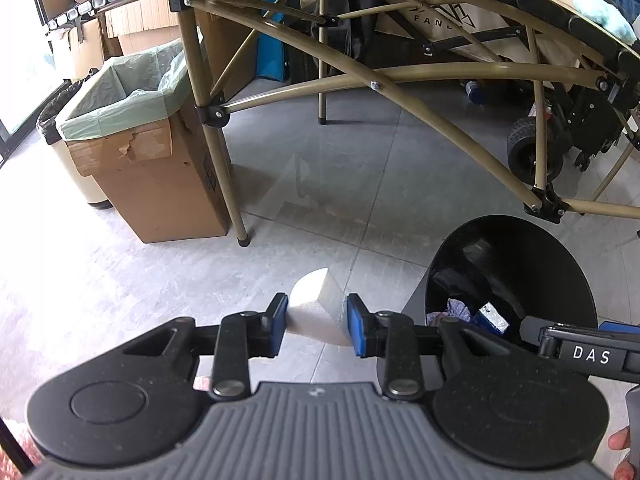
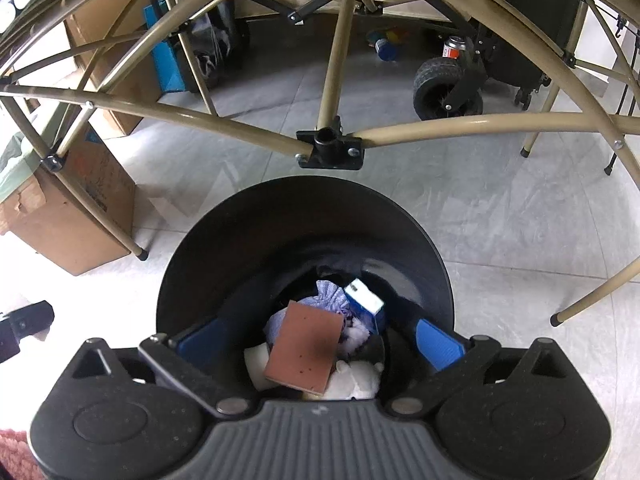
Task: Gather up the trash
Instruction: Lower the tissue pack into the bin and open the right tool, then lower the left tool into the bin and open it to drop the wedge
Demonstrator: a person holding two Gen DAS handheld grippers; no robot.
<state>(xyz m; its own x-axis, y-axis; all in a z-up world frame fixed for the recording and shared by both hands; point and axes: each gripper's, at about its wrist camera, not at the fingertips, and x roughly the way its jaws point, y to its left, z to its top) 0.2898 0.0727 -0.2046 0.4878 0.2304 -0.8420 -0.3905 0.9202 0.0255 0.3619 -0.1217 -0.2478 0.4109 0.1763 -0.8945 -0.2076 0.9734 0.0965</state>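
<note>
Left gripper (image 1: 317, 330) clamped on a white foam wedge (image 1: 318, 312), blue pads pressing both its sides, held above grey floor tiles (image 1: 320, 168) just left of the black trash bin (image 1: 560, 264). Right gripper (image 2: 320, 338) poised over the bin's mouth (image 2: 304, 216), fingers (image 2: 436, 342) spread wide apart, nothing pinched between them. Below, between those fingers, a brown rectangular board (image 2: 304, 346), tilted, looking blurred and possibly in mid-fall, over the rubbish already inside: a blue-and-white carton (image 2: 366, 300), a crumpled lilac cloth or paper (image 2: 326, 296), white scraps (image 2: 356, 380) at the bottom. Hard to tell whether the board rests on the heap or hangs free of it. Beyond the bin, tan folding-table legs and braces (image 2: 332, 72) criss-crossing the floor. Further left, a cardboard box lined with a pale green bag (image 1: 132, 120), standing against one table leg. Under the table, a black wheeled cart (image 1: 536, 148). A person's fingertips (image 1: 622, 440) just visible at the right edge of the left wrist view.
</note>
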